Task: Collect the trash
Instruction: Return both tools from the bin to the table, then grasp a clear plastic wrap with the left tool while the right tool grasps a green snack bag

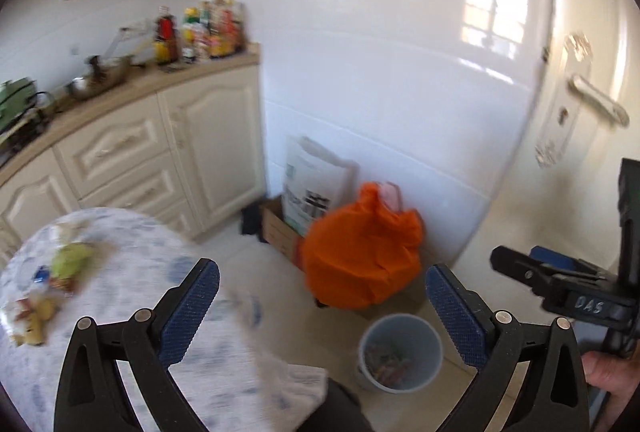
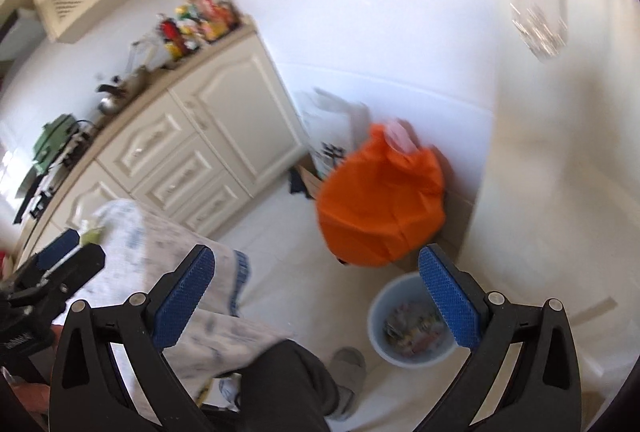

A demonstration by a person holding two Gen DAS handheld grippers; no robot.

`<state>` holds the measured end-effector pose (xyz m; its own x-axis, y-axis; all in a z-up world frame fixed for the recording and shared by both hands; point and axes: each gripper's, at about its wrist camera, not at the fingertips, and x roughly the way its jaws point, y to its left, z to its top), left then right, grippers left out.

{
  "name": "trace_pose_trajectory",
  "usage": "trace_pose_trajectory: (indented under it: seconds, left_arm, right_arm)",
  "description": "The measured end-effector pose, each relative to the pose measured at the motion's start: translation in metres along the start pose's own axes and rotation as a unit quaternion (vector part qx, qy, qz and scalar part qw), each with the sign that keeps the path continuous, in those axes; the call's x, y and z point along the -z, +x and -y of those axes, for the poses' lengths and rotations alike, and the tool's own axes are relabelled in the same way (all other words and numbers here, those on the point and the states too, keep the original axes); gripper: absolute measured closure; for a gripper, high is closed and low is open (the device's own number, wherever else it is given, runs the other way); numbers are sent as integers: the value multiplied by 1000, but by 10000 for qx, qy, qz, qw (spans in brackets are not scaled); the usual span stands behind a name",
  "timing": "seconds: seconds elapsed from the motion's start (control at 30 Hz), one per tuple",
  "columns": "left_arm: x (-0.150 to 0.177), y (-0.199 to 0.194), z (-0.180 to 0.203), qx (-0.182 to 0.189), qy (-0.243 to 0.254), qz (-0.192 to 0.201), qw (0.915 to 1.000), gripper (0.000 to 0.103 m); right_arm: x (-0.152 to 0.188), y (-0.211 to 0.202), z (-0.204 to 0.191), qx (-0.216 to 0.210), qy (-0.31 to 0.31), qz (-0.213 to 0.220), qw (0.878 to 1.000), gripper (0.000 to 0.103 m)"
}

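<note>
A pale blue waste bin stands on the floor with several wrappers inside; it also shows in the right wrist view. Scraps of trash lie on the round table with a blue-patterned cloth. My left gripper is open and empty, held above the table's edge and the floor. My right gripper is open and empty, above the floor left of the bin. The right gripper also shows in the left wrist view, and the left gripper shows in the right wrist view.
An orange bag sits on the floor behind the bin, next to a cardboard box with papers. Cream cabinets carry bottles and kitchenware. A white door stands at right. My leg and slipper are near the bin.
</note>
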<state>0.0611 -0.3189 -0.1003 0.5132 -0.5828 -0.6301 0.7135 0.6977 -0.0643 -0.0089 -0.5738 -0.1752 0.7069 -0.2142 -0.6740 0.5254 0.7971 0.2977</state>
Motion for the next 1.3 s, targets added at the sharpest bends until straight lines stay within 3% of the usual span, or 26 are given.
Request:
trace_pose_trajectory:
  seconds: [0.3,0.73,0.97,1.3]
  left_arm:
    - [29,-96,-84,-779,-712,505,9931,1]
    - [88,-186,-180,-1848,-1676,783,9652,1]
    - [104,-203,-207,-2244,-2012,761,9505,1]
    - [95,-164,-247,-2451,-2246,491,9418,1]
  right_arm:
    - [-9,-15,-113,-704,-885,244,9933,0]
    - [17,5,-280,-1665,-2188,110,9614,0]
    - [33,28,-334,-1925,-2641,-77,9451,0]
    - [40,88,-373,-1963,-2902,-471,9354,0]
